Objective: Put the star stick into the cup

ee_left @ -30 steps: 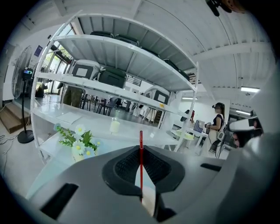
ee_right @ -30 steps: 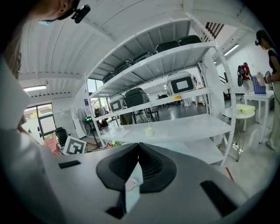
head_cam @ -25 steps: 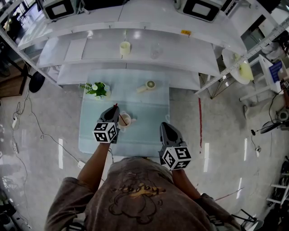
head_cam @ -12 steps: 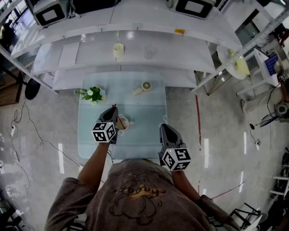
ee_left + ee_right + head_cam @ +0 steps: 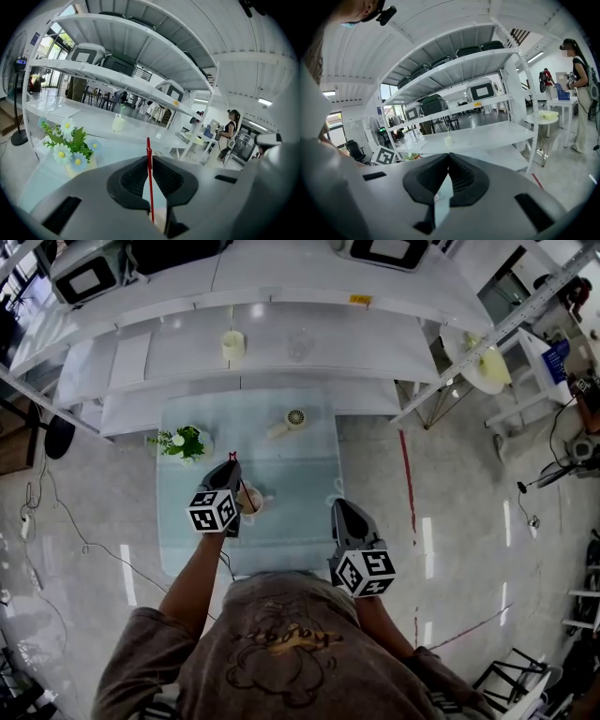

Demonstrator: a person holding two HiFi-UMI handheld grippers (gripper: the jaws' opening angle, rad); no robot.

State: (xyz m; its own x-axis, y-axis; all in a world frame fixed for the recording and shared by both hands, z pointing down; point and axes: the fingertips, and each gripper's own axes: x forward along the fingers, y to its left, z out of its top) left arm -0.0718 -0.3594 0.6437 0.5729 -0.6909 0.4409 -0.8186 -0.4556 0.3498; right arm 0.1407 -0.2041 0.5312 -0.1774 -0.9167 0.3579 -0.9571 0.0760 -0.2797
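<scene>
Over the glass tabletop (image 5: pixel 300 474), the left gripper (image 5: pixel 149 159) has its fingers pinched shut on the red star stick (image 5: pixel 149 187). The stick is held upright, with its lower end at the cup (image 5: pixel 251 501) just beside the gripper. Near the tabletop's front edge, the right gripper (image 5: pixel 448 155) hovers with fingers closed on nothing.

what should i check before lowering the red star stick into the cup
1. Thin red star stick clamped in left gripper: ok.
2. Small beige cup standing on pale glass table: ok.
3. Stick's lower end inside the cup's rim: cannot tell.
4. Right gripper shut, empty, apart from the cup: ok.
5. Potted daisies and small white fan clear of the cup: ok.
</scene>
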